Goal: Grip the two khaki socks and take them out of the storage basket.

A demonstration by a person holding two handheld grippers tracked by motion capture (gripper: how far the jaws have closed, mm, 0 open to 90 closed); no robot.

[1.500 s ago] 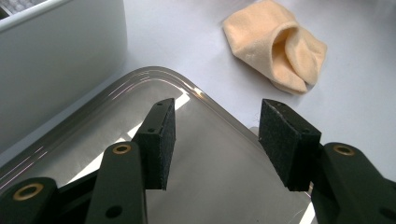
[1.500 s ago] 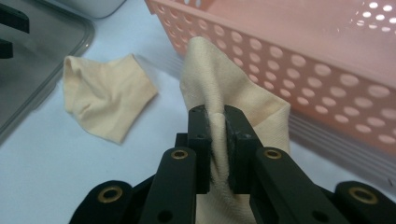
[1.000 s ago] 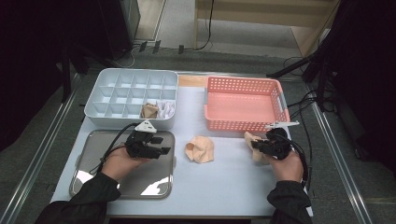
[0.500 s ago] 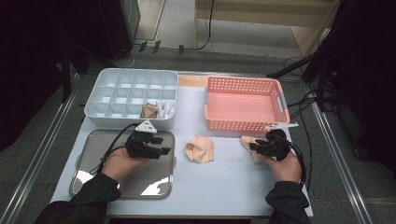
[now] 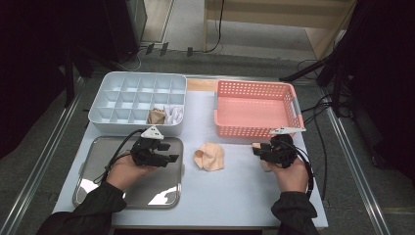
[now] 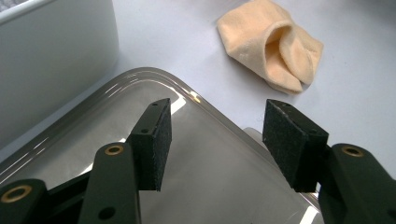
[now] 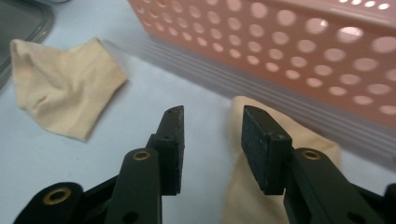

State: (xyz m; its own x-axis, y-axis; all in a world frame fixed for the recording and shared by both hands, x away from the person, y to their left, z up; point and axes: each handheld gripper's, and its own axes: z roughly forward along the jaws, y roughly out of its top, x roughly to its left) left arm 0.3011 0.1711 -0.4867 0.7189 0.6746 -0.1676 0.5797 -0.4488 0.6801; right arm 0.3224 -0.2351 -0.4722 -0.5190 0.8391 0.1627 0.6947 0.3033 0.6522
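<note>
A folded peach cloth (image 5: 210,156) lies in the middle of the white table, also seen as the peach cloth (image 6: 275,46) and the peach cloth (image 7: 65,88). A second peach cloth (image 7: 238,200) lies against the pink basket (image 7: 303,46), partly under my right gripper (image 7: 212,140). That right gripper (image 5: 257,151) is open, jaws just above this cloth, nothing between them. My left gripper (image 6: 215,140) is open over the near right corner of the metal tray (image 6: 210,186). In the high view the left gripper (image 5: 169,152) points right toward the middle cloth.
A white compartment box (image 5: 139,100) stands at the back left, with a tan piece (image 5: 156,116) and a white piece (image 5: 175,115) in its front cells. The pink basket (image 5: 257,107) stands at the back right. The metal tray (image 5: 98,181) lies front left.
My right gripper has shifted a little left and now covers more of the cloth by the basket. The left gripper and the middle cloth have stayed put.
</note>
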